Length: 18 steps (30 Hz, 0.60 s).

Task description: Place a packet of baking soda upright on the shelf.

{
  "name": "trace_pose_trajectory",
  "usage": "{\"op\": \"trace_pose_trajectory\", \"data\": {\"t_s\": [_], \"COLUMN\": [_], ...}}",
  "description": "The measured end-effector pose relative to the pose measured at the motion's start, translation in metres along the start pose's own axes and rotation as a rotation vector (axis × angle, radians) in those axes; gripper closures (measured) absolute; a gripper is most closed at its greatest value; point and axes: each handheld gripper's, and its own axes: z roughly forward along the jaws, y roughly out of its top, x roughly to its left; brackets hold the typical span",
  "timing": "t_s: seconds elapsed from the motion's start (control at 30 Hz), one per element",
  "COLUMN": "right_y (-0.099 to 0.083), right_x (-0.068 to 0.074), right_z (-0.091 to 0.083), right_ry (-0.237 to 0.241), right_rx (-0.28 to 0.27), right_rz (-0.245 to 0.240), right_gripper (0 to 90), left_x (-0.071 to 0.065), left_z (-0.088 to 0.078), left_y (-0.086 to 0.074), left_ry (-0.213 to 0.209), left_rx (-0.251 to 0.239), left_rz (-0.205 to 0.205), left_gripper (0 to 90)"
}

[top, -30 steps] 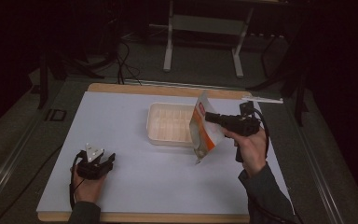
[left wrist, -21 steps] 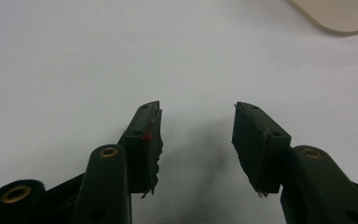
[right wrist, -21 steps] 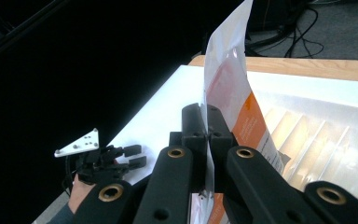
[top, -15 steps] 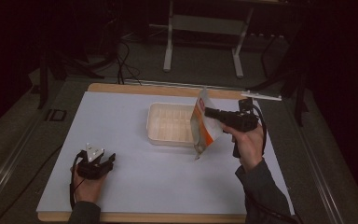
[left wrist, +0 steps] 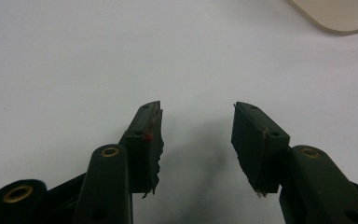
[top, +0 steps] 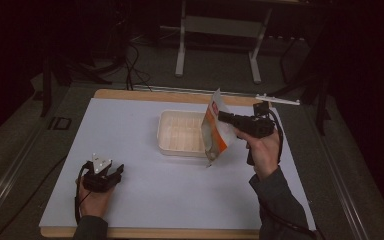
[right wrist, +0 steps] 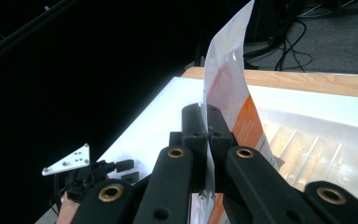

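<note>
- White rectangular table surface (top: 145, 200) with a light wooden rim along its far and near edges; dark floor and cables beyond the far edge.
- Shallow cream plastic tray (top: 180, 134), rectangular with rounded corners and a ribbed floor; sits right of centre toward the far edge of the table. One corner of it shows at the upper right of the left gripper view (left wrist: 340, 16).
- Orange-and-white flat plastic pouch (top: 214, 131), held upright in the air over the tray's right end, its lowest corner hanging just past the tray's near edge. Printing on its face is too blurred to read; no brand legible. In the right gripper view (right wrist: 230, 88) it stands on edge.
- Right gripper (top: 222, 118), black, held in the person's right hand (top: 261, 150) near the table's right edge; jaws pinched tight on the pouch's edge.
- Left gripper (top: 117, 172), black with a grey three-cornered plate on top, near the table's near left corner; jaws spread wide, nothing between them, above bare white surface.
</note>
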Motion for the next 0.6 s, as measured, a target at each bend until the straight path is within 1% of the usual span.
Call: {"op": "trace_pose_trajectory", "data": {"t_s": [0.07, 0.27, 0.37, 0.6], "right_y": [0.002, 0.004, 0.006, 0.009], "right_x": [0.0, -0.004, -0.006, -0.011], "right_z": [0.001, 0.002, 0.003, 0.006], "right_ry": [-0.017, -0.03, -0.055, -0.074], "right_rx": [-0.005, -0.016, -0.01, -0.017], "right_rz": [0.004, 0.011, -0.002, 0.008], "right_gripper": [90.0, 90.0, 90.0, 90.0], "left_x": [0.0, 0.0, 0.0, 0.0], "left_z": [0.0, 0.0, 0.0, 0.0], "left_y": [0.0, 0.0, 0.0, 0.0], "left_ry": [0.0, 0.0, 0.001, 0.001], "left_rx": [0.0, -0.001, -0.001, -0.001], "left_rz": [0.0, 0.0, 0.0, -0.001], "left_gripper": [52.3, 52.2, 52.2, 52.1]}}
